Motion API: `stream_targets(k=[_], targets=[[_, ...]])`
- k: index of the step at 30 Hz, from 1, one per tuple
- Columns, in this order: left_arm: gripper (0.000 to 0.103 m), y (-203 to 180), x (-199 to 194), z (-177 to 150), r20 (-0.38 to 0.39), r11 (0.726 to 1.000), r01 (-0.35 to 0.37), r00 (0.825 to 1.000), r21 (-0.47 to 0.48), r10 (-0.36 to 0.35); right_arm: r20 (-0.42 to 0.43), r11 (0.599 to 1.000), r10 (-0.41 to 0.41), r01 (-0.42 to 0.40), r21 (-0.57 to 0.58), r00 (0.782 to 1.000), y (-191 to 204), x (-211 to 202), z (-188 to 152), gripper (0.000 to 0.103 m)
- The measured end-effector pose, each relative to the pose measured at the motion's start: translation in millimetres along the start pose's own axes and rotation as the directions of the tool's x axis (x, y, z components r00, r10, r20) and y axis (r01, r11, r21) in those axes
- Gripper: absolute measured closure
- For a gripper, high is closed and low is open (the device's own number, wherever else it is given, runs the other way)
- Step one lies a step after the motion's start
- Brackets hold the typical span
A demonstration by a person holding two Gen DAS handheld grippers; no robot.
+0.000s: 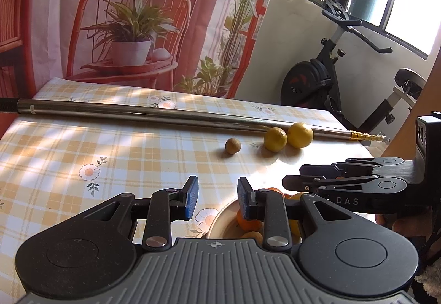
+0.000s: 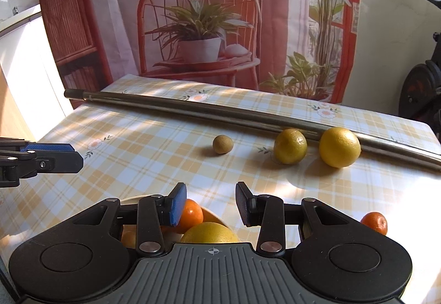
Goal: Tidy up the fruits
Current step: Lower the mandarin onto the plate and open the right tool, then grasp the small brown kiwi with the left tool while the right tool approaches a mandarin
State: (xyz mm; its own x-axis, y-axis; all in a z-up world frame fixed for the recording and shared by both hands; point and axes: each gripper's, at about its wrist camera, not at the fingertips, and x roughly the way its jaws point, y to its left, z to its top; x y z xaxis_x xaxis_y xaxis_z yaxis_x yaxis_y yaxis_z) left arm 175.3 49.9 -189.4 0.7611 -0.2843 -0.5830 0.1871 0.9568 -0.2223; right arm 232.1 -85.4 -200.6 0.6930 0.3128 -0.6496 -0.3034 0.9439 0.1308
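Both grippers hover over the checked tablecloth [image 2: 137,144], near the bowl [image 1: 220,218], which serves as reference. Left gripper [image 1: 217,198]: fingers parted, nothing between the blue pads, held just left of the bowl and above its rim. Right gripper [image 2: 210,206]: fingers likewise apart and empty, directly over the bowl. The bowl holds an orange [image 2: 193,214], a large yellow fruit [image 2: 209,232] and further orange pieces partly hidden by the gripper bodies. Outside the bowl: a small orange [image 2: 374,222] just to its right; beyond it, a small brown fruit [image 2: 222,144], a yellow-green lemon [image 2: 290,146] and a yellow lemon [image 2: 339,147] in a row. Both lemons lie against the metal pole [image 2: 193,108] that crosses the far side of the table; the brown fruit sits apart from it. A printed backdrop [image 2: 198,14] hangs behind the table. An exercise bike [image 1: 330,78] stands to the right by the window.
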Motion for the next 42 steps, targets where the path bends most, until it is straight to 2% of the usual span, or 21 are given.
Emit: stream_targets(k=[6, 15, 21, 23, 34, 37, 42], targets=[[0.071, -0.6, 3.7, 14.1, 0.017, 1.000, -0.007, 1.000, 0.017, 0.007, 0.053, 0.995, -0.071, 0.067, 0.074, 0.996, -35.9, -16.5, 0.4, 0.067], [0.070, -8.1, 23.1, 36.3, 0.032, 0.999, -0.012, 0.999, 0.044, 0.010, 0.080, 0.976, -0.183, 0.171, 0.137, 0.980, -85.3, -23.7, -10.3, 0.067], [0.068, -24.2, 51.8, 49.1, 0.054, 0.993, 0.004, 0.998, 0.120, -0.011, 0.094, 0.956, -0.246, 0.225, 0.190, 0.965, -113.0, -23.3, -24.1, 0.066], [0.064, -30.0, 65.9, 53.4, 0.038, 0.990, 0.011, 0.999, 0.137, -0.017, 0.099, 0.953, -0.261, 0.240, 0.185, 0.960, -116.3, -21.3, -29.7, 0.066], [0.063, -38.0, 147.2, 57.4, -0.085, 0.981, 0.026, 0.996, 0.191, -0.010, 0.065, 0.941, -0.276, 0.255, 0.224, 0.959, -134.1, -16.6, -47.4, 0.066], [0.063, -38.5, 162.6, 53.4, -0.115, 0.975, 0.020, 0.993, 0.221, 0.006, 0.063, 0.936, -0.277, 0.254, 0.244, 0.959, -137.5, -16.1, -49.2, 0.066], [0.063, -33.3, 179.7, 52.5, -0.143, 0.978, 0.007, 0.989, 0.208, 0.023, 0.062, 0.936, -0.267, 0.243, 0.255, 0.962, -137.6, -13.8, -50.8, 0.066]])
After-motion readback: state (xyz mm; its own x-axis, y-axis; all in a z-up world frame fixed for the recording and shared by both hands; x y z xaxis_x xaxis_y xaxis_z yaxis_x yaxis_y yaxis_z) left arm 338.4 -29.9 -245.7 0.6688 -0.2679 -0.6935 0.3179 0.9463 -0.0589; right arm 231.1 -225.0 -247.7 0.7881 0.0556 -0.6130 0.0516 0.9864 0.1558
